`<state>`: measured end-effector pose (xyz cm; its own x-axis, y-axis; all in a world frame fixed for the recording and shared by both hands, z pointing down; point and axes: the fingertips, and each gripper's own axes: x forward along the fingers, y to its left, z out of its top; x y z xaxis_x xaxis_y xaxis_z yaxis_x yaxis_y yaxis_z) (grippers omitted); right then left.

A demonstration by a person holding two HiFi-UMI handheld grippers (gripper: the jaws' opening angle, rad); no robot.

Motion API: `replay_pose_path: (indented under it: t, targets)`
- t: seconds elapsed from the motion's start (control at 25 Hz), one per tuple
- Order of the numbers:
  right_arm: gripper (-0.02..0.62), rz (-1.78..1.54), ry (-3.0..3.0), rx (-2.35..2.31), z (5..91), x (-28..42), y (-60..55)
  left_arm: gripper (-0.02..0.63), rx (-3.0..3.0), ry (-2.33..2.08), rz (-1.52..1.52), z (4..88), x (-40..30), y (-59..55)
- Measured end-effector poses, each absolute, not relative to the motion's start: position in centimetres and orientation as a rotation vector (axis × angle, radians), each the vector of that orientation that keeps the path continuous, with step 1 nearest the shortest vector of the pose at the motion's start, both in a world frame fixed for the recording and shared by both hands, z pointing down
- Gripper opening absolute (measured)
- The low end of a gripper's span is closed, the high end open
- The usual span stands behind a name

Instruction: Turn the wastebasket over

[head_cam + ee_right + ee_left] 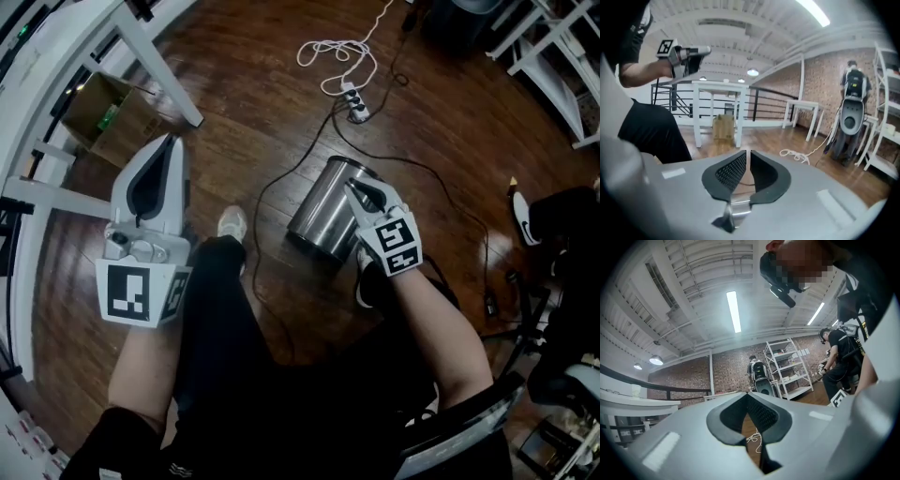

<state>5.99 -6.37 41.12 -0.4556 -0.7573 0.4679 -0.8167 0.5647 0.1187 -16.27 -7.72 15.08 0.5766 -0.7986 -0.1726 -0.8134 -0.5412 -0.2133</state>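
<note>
Right gripper (356, 190) jaws pinch the tilted wastebasket (322, 222) rim; left gripper (171, 142) jaws closed, empty.

The left claw (172, 141) is held out at the left, roughly level, its jaws together and empty. The right claw (353, 187) tilts downward at the right, its jaws clamped on the wastebasket (319, 217) rim.

Under me is a dark wood floor (281, 56) with a cardboard box (108, 117) and a curly white cord (337, 45). Far off I see a brick wall (731, 373), white shelves (787, 366) and long ceiling lights (733, 310).
</note>
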Motion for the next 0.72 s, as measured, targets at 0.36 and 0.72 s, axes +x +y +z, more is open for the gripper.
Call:
replay_pose_path:
  t: [0.36, 0.72]
  targets:
    - [0.003, -0.038, -2.358, 1.767, 31.6, 16.3, -2.9, -0.002, -2.537, 1.212, 0.006, 19.5, -10.9, -7.9]
    - [0.003, -0.109, -2.269, 1.809, 32.3, 18.7, -3.3, -0.002, -2.550, 1.163, -0.078, 25.8, -9.8, -8.6]
